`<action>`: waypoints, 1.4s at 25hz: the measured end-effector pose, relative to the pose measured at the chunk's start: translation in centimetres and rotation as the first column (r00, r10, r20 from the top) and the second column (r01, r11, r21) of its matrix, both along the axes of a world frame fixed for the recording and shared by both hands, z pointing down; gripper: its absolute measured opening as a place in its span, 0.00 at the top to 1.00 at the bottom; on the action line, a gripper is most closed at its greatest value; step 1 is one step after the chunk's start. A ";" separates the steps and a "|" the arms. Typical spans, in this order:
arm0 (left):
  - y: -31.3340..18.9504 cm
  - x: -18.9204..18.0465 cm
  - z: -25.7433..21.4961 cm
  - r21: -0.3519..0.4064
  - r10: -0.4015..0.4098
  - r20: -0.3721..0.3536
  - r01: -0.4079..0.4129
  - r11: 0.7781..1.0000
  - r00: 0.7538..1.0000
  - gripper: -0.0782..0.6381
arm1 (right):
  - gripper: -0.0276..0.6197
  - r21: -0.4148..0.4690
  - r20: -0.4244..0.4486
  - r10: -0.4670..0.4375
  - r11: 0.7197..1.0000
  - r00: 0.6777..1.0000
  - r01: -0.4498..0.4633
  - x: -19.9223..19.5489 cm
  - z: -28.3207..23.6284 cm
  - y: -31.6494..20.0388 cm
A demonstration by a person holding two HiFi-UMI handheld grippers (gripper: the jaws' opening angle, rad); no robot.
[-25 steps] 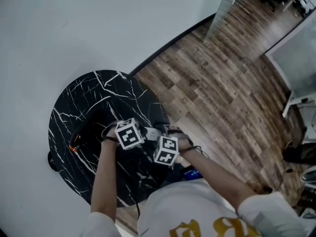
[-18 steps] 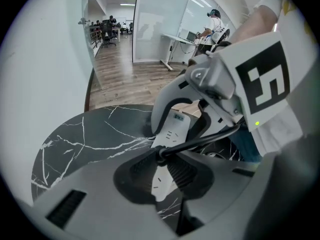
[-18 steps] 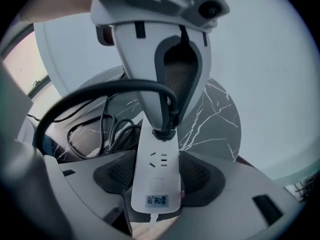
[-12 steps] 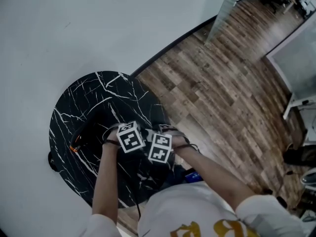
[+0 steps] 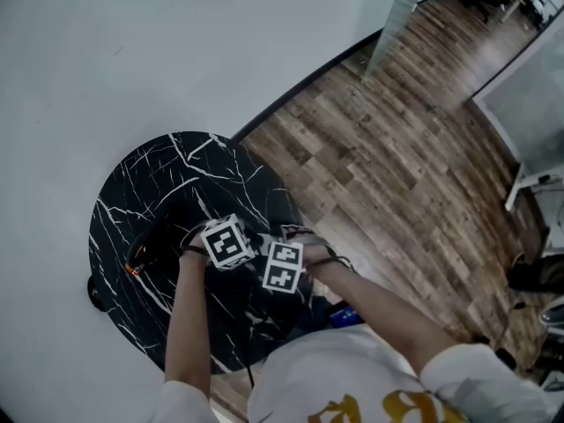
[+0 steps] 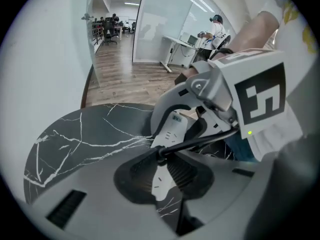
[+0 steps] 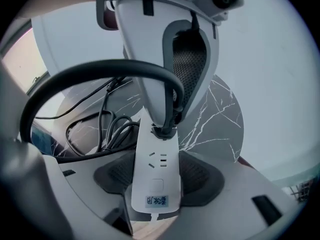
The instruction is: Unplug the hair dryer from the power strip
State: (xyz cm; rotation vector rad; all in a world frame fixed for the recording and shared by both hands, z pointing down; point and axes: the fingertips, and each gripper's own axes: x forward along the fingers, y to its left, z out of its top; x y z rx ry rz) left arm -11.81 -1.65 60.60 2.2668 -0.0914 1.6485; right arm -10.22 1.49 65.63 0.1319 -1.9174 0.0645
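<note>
Hair dryer plug (image 7: 164, 130) sits seated in the power strip (image 7: 158, 159), pinched between the fingers of the left gripper (image 6: 161, 170), which have just been closing on it. The right gripper (image 7: 157, 180) clamps the strip's near end, likely bracing it so the 2 can be pulled apart.

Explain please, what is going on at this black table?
A person works over a black marble table with two tools. The right hand-held gripper clamps the white power strip. The left hand-held gripper, whose jaws have just been closing, grips the black plug at the strip's socket. The plug is not yet pulled out.
</note>
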 end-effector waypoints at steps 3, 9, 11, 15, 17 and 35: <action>0.8 0.2 0.2 0.011 0.008 0.002 -0.008 1.000 1.000 0.81 | 0.55 0.005 -0.009 0.007 1.000 1.000 -0.007 0.2 0.2 0.1; 1.8 -0.5 1.1 0.093 0.025 0.054 -0.030 0.995 0.998 0.81 | 0.54 -0.023 -0.030 0.017 1.000 0.999 -0.018 0.2 0.6 0.1; 1.9 -0.7 1.1 0.093 0.023 0.058 -0.028 0.995 0.998 0.81 | 0.55 -0.036 -0.033 0.017 0.999 0.999 -0.018 0.2 0.6 0.2; 1.5 -0.5 0.8 0.007 -0.010 -0.002 0.010 1.000 1.000 0.81 | 0.55 -0.035 -0.016 0.022 0.999 1.000 -0.023 0.3 0.6 0.5; 1.0 -0.2 0.3 -0.007 -0.026 -0.036 0.026 1.000 0.999 0.81 | 0.55 -0.045 -0.009 0.024 0.999 1.000 -0.024 0.1 0.6 0.5; 1.9 -0.6 0.6 0.059 -0.036 0.008 0.036 0.998 0.999 0.81 | 0.54 -0.085 0.026 0.055 0.995 0.998 -0.053 0.1 0.7 0.6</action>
